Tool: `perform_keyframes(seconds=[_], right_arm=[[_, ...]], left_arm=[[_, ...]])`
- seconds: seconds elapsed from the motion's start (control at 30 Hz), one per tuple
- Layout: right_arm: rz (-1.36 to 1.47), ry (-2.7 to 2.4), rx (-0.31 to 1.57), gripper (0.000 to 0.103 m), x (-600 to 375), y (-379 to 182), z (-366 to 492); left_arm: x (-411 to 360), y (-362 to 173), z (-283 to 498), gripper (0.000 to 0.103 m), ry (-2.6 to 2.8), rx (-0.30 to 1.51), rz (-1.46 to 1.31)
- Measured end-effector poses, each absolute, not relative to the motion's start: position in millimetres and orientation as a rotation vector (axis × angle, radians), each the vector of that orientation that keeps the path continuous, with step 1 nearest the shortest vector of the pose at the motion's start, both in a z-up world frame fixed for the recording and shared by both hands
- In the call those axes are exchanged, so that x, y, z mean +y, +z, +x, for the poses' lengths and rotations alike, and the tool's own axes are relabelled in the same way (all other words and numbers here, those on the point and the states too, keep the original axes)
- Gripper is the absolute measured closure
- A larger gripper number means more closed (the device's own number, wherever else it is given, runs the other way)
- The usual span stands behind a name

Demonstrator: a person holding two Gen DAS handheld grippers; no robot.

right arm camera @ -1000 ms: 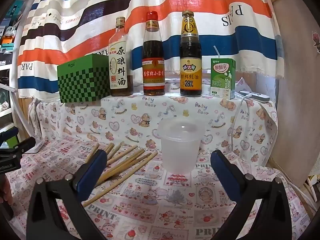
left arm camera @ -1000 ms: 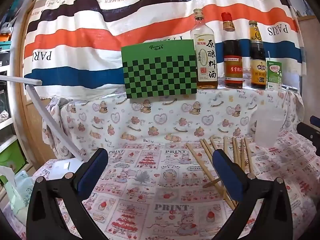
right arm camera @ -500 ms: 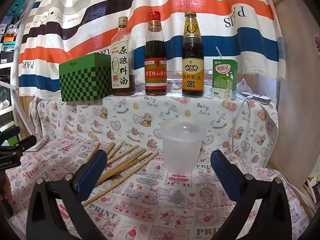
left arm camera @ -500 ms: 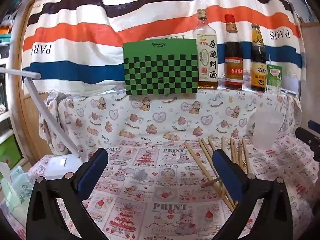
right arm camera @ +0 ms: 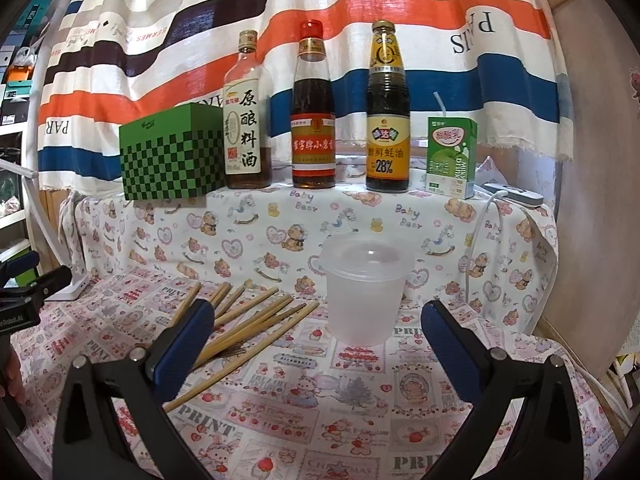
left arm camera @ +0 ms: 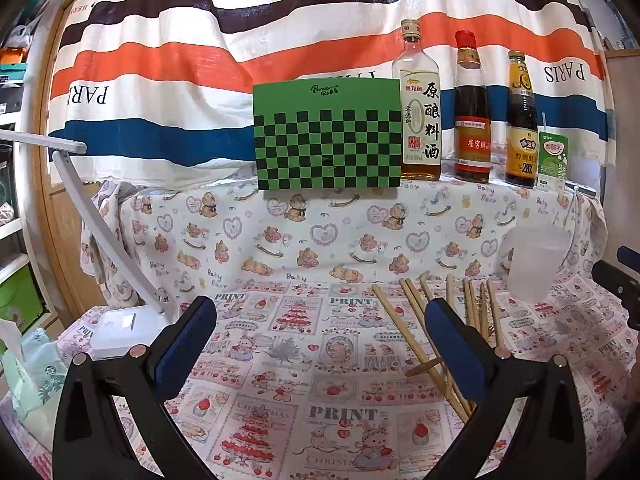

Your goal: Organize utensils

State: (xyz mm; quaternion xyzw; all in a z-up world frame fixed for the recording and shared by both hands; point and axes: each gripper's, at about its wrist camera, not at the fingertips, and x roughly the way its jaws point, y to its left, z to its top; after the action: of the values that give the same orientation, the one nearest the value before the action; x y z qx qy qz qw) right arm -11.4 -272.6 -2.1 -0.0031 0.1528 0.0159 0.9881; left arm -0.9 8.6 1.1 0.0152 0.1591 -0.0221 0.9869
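Two tools hang low over the cloth-covered worktop (left arm camera: 280, 360), each with its blue-padded jaws spread wide and nothing between them: the left tool (left arm camera: 320, 348) sits near the left half of the printed cloth, the right tool (right arm camera: 316, 344) just short of the translucent plastic cup (right arm camera: 364, 292). Compared with a second ago, both wrist views have shifted only slightly: in the left view the raised shelf and its contents have slid a little lower and to the right, and in the right view the bottles sit a touch higher, while the jaw openings have not changed. A loose bundle of wooden chopsticks (left arm camera: 436, 328) lies flat on the worktop, fanned out toward the far edge, to the right of the left tool's line and partly hidden behind its right finger; in the right view the same chopsticks (right arm camera: 248, 320) lie left of the cup, near but not touching it, and they have not moved. On the far shelf stand a green checkered box (left arm camera: 326, 136), a pale cooking-wine bottle (left arm camera: 420, 120), a red-capped dark sauce bottle (left arm camera: 472, 120), a yellow-labelled oyster-sauce bottle (left arm camera: 520, 128) and a small green drink carton (right arm camera: 450, 156). A white desk lamp (left arm camera: 116, 320) stands at the left edge.
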Motion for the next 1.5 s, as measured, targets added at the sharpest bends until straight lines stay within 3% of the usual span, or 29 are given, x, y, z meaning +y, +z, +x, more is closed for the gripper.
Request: perform_keyframes(seconds=[1.5], right_arm=[[-0.002, 0.027, 0.3, 0.0, -273.5, -1.7, -13.2]], left_arm=[[10.2, -0.3, -3.0, 0.0, -0.051, 0.305, 0.015]])
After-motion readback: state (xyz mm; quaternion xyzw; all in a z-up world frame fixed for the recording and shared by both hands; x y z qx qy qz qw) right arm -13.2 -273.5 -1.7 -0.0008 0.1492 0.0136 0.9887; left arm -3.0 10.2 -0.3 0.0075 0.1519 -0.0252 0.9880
